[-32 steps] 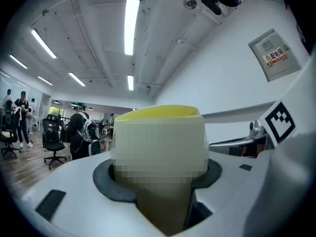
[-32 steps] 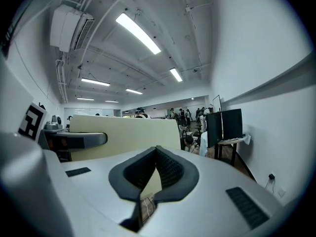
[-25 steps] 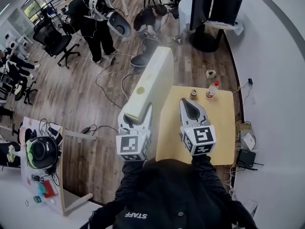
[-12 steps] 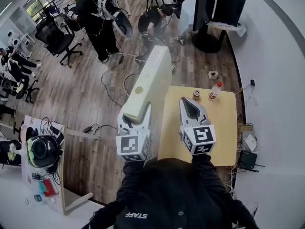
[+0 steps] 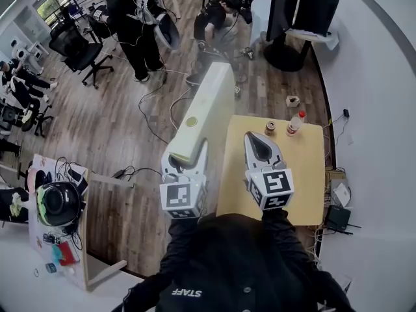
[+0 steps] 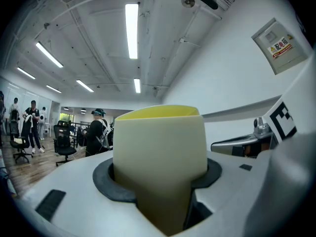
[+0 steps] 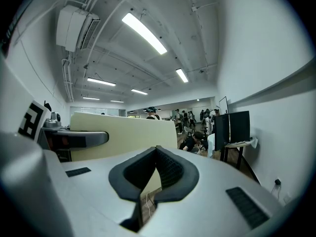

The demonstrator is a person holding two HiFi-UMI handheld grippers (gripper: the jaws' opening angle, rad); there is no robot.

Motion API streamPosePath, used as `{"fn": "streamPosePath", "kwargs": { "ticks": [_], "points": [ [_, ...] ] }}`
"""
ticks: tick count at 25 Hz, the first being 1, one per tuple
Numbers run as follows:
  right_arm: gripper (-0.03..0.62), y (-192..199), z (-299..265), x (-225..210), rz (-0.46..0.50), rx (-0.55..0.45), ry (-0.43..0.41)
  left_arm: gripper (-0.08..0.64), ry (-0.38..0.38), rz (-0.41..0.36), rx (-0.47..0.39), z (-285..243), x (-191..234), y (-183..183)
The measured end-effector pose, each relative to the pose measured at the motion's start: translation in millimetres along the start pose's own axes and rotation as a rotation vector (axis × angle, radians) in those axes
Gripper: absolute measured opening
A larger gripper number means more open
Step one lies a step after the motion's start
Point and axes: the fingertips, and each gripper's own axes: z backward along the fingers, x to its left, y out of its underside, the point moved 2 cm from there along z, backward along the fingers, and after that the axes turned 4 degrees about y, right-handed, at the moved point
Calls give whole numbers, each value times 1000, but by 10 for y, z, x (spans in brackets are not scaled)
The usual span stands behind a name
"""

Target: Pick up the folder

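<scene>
Little has changed over the past second: the left gripper stays clamped on the near end of the thick, pale cream-yellow folder, and only the far background has drifted in the head view, where the standing person in black and the crouching person now sit a touch higher. The folder hangs in the air over the wooden floor, just left of the light wooden table, and stretches away from the holder. Its end fills the gap between the left jaws, whose pads press on both faces. The right gripper hovers over the table, pointing about level, its jaws pressed together at the tips with nothing between them. A red-capped bottle stands at the table's far edge.
</scene>
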Motion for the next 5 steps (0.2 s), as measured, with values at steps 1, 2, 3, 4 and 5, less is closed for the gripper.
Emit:
{"fn": "streamPosePath", "kwargs": {
  "ticks": [1,2,3,4,5],
  "points": [
    [23,-1,-11,16,2,1,-1,290,-1,-2,-1,-1,17,-2],
    [23,-2,-23,30,3,2,-2,290,0,-3,1,-4,31,2],
    [23,-1,-36,42,4,3,-2,290,3,-3,2,-9,43,6],
    [23,1,-49,52,5,4,-3,290,6,-1,3,-15,52,8],
    [23,4,-62,63,6,5,-3,290,9,1,4,-22,61,10]
  ]
}}
